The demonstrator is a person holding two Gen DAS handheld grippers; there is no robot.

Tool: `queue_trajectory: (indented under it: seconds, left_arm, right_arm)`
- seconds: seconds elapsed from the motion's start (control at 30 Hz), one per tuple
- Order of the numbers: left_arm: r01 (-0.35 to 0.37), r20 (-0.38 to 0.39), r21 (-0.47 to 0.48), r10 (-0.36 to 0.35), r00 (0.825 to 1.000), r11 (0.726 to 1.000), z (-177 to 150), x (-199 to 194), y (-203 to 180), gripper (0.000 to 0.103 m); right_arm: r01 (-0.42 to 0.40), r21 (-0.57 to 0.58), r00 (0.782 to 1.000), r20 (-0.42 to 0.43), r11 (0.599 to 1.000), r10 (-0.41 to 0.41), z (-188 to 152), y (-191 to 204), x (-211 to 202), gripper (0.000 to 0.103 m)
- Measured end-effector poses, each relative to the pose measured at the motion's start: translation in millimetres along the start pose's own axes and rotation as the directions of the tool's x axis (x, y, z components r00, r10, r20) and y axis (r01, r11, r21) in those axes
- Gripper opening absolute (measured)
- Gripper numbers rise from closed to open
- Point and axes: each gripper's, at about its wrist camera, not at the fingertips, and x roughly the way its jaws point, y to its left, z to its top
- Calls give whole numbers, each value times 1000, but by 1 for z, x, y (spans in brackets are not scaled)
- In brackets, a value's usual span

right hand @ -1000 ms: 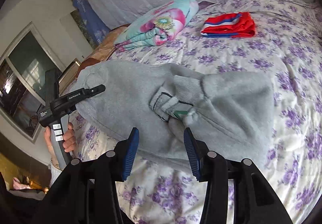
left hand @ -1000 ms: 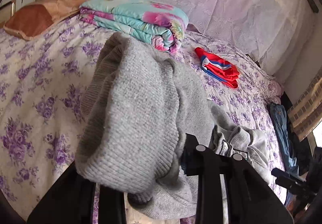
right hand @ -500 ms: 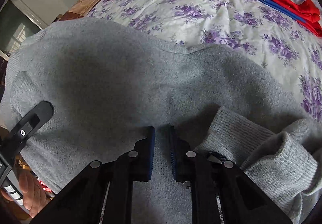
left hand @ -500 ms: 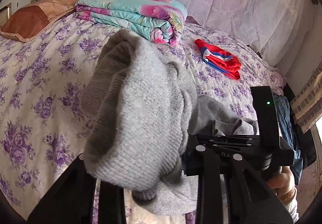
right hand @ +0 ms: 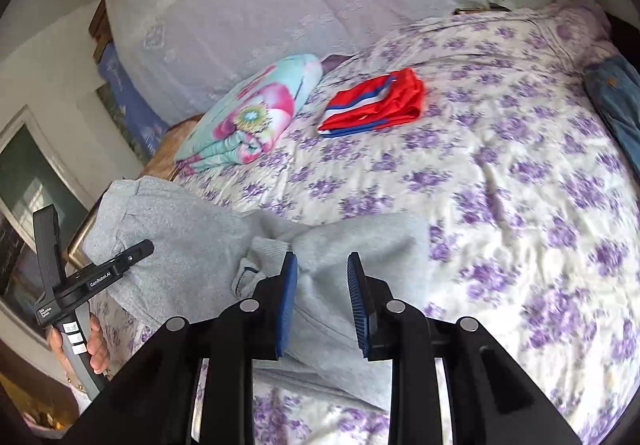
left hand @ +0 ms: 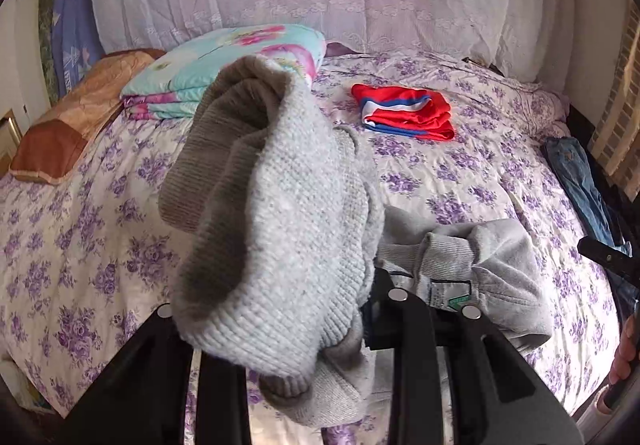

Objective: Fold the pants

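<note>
Across left gripper (left hand: 280, 305), grey pants (left hand: 280, 213) lengthwise.

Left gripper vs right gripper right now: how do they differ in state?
The left gripper is shut on the gray pants, its fingers buried under a lifted ribbed cuff; the right gripper is open, with nothing between its blue pads. Left holds fabric off the bed; right hovers above the waistband end. Both have black frames.

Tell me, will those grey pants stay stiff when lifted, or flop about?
Probably floppy: the grey pants droop over the left gripper in soft folds. The knit looks thick, so likely heavy enough to sag and drag on the bed. The ribbed cuff seems grippy rather than slippery.
</note>
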Motion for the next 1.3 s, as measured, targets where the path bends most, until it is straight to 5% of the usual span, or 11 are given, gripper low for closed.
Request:
queue_trajectory:
  seconds: [0.2, 0.33, 0.43, 0.47, 0.53, 0.67, 0.77, 0.9, 0.97, 1.13, 1.3]
  left_arm:
    - [36, -43, 179, -29, 999, 983, 12, 5, -99, 27]
    - [99, -162, 239, -61, 985, 966, 6, 39, -152, 26]
    - [84, -247, 268, -16, 969, 960, -10, 69, -180, 28]
    - [86, -265, 279, -9, 964, 957, -15, 76, -187, 38]
    - [143, -301, 288, -52, 952, 947, -23, 82, -200, 75]
    - [240, -299, 357, -132, 945, 903, -33, 52, -225, 90]
    - [290, -252, 351, -209, 945, 890, -25, 20, -217, 91]
    - [310, -164, 254, -276, 947, 916, -9, -13, -169, 91]
    - [285, -118, 181, -267, 956, 941, -3, -18, -136, 87]
    - [302, -173, -13, -300, 938, 953, 3, 8, -75, 31]
    - [369, -229, -63, -373, 899, 927, -12, 35, -76, 18]
  right_arm:
    - [19, 112, 997, 70, 993, -27, -25, -65, -46, 27]
    - [18, 136, 995, 93, 990, -31, -40, -81, -63, 27]
    - [14, 149, 996, 90, 989, -28, -46, -89, -64, 27]
    - [18, 153, 996, 85, 988, -31, -48, -91, -63, 27]
    - [24, 156, 997, 68, 987, -35, -49, -93, -56, 27]
    - [30, 145, 998, 48, 989, -37, -50, -90, -49, 27]
    - [47, 133, 997, 50, 990, -54, -49, -86, -48, 27]
    - [33, 115, 999, 34, 993, -37, -42, -76, -43, 27]
    - [0, 75, 1000, 26, 997, -2, -31, -59, -40, 27]
    - [-170, -92, 985, -17, 981, 169, 10, 12, -24, 30]
    - [-97, -165, 992, -99, 982, 82, 30, 47, 30, 30]
